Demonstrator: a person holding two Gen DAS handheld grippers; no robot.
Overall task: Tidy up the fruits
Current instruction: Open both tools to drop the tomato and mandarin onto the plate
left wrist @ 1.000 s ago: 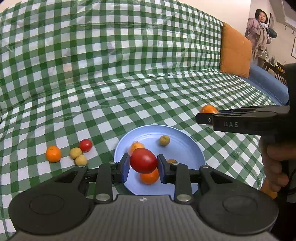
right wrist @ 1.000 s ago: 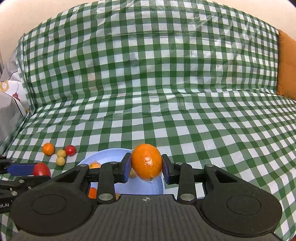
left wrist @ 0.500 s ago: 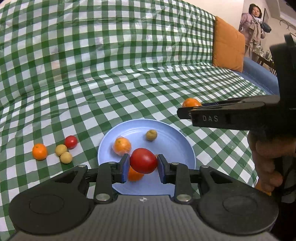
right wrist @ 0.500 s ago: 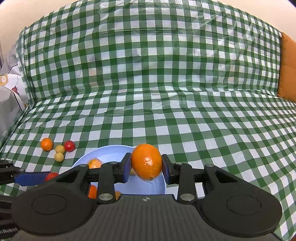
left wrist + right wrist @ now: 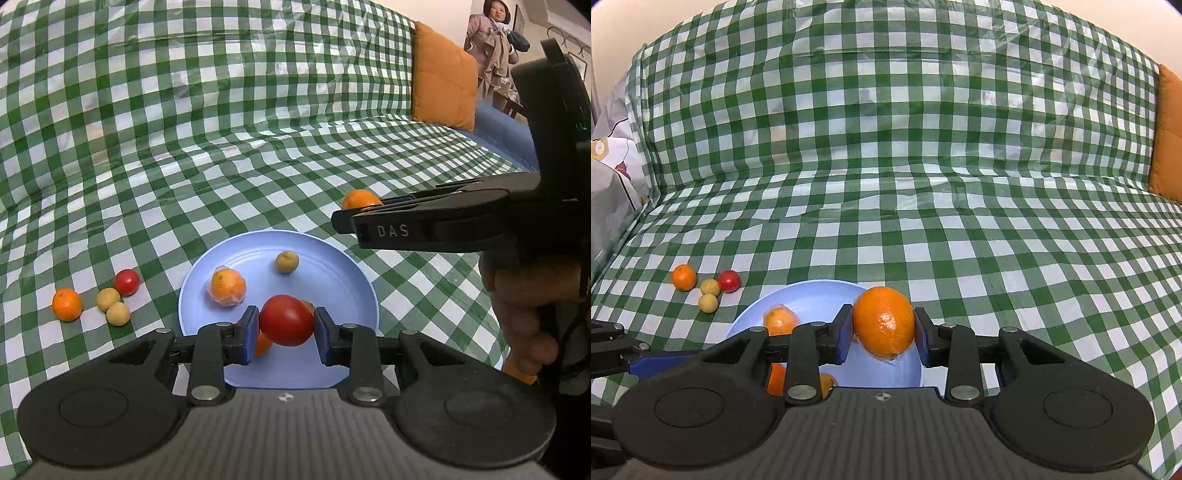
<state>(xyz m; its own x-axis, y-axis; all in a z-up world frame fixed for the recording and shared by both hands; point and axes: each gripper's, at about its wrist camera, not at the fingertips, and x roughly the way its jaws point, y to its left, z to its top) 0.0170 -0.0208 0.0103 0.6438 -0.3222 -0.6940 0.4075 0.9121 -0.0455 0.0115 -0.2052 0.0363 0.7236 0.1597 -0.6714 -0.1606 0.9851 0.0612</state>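
Green-and-white checked cloth (image 5: 229,155) is spread over the sofa seat and backrest, and a light blue plate (image 5: 332,266) is set on it. A red tomato (image 5: 286,319) is clamped between the blue pads of the left claw (image 5: 285,328) and is held above the near part of the plate. A large orange (image 5: 884,326) is gripped by the right claw (image 5: 882,334), over the plate's right edge as seen from the right wrist view.

On the plate, a wrapped orange (image 5: 227,287) is seen at the left and a small yellow fruit (image 5: 287,261) toward the far side; further orange fruit (image 5: 263,343) is partly hidden behind the left claw's pad. To the left of the plate, on the cloth, a small cluster is gathered: a small orange (image 5: 67,304), two yellow fruits (image 5: 108,298) (image 5: 118,313) touching each other, and a small red tomato (image 5: 126,282) just beside them.

In the left wrist view the right claw is seen from the side, with the hand (image 5: 524,306) wrapped around its handle. An orange cushion (image 5: 443,77) is propped at the sofa's far right end, and a person in a pale coat (image 5: 493,40) is seen standing beyond it.
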